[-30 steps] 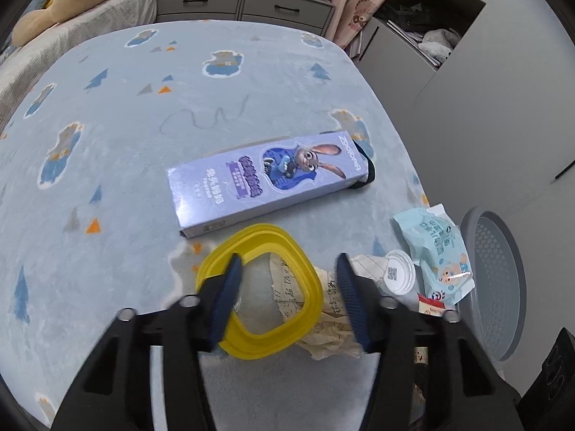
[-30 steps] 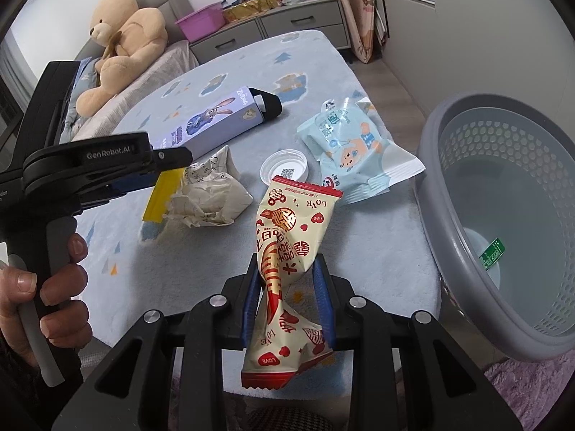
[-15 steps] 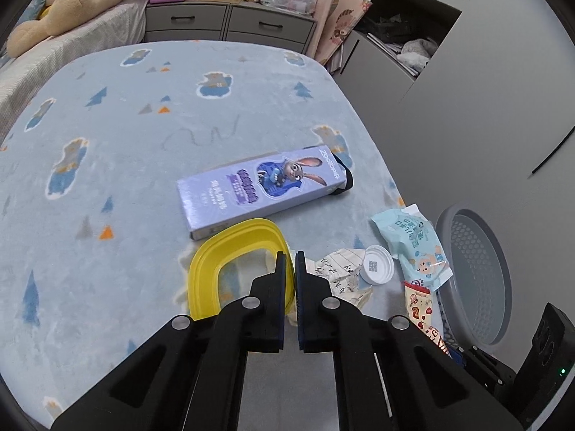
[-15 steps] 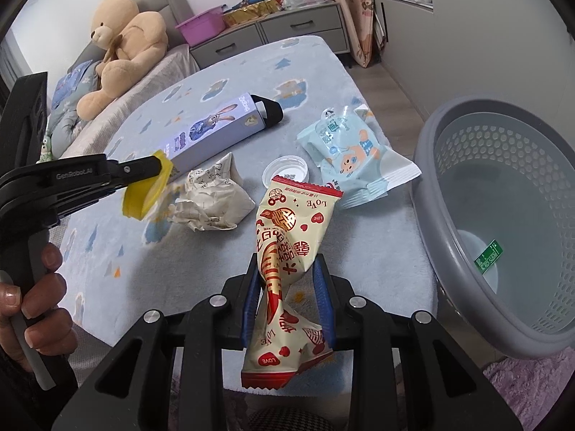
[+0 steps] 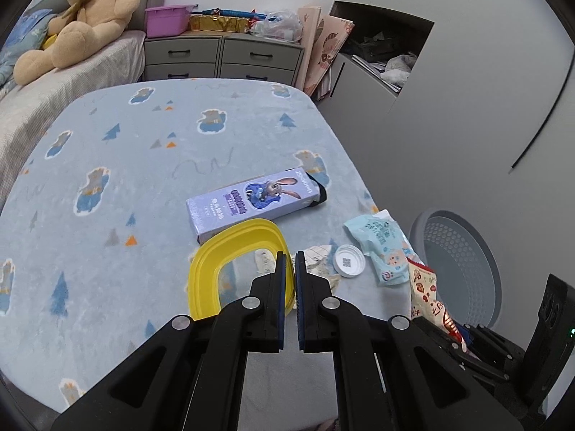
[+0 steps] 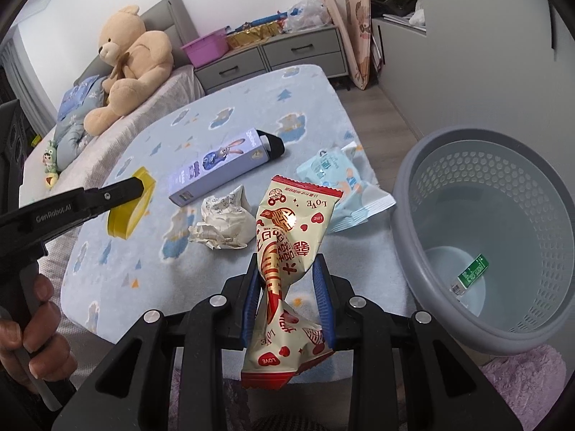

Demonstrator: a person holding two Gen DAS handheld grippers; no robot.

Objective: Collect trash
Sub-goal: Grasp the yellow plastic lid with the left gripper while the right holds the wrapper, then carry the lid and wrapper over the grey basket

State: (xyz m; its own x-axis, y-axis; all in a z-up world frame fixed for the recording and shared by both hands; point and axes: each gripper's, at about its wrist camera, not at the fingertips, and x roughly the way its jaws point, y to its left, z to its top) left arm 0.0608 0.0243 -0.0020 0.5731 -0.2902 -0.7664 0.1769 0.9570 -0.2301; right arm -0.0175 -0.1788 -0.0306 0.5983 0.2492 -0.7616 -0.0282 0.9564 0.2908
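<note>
Already both pieces of trash were up off the blue animal-print bed blanket (image 5: 143,186). A second earlier my left tongs (image 5: 290,262) had stood wide around the yellow square plastic lid ring (image 5: 215,262) as it lay flat; since then they had snapped together on its rim, and in the right wrist view the ring hung tilted in the air beside the purple rabbit-print carton (image 6: 219,165). I judged that grab finished, so the ring only needed carrying across to the grey perforated plastic basket (image 6: 406,194) standing beside the bed, which held one small green-labelled scrap.

My right tongs (image 6: 289,287) had stayed clamped, part-way in, on the waist of the cream-and-red snack wrapper (image 6: 287,237), a little higher than before and near the basket rim.

Both tools pointed steeply down at the bed, the left one gripped by a hand (image 6: 25,323) at the picture's edge. Still waiting on the blanket were the crumpled paper wad (image 6: 222,219), the pale blue wipes packet (image 6: 334,176) and the small white round cap (image 5: 348,261).
</note>
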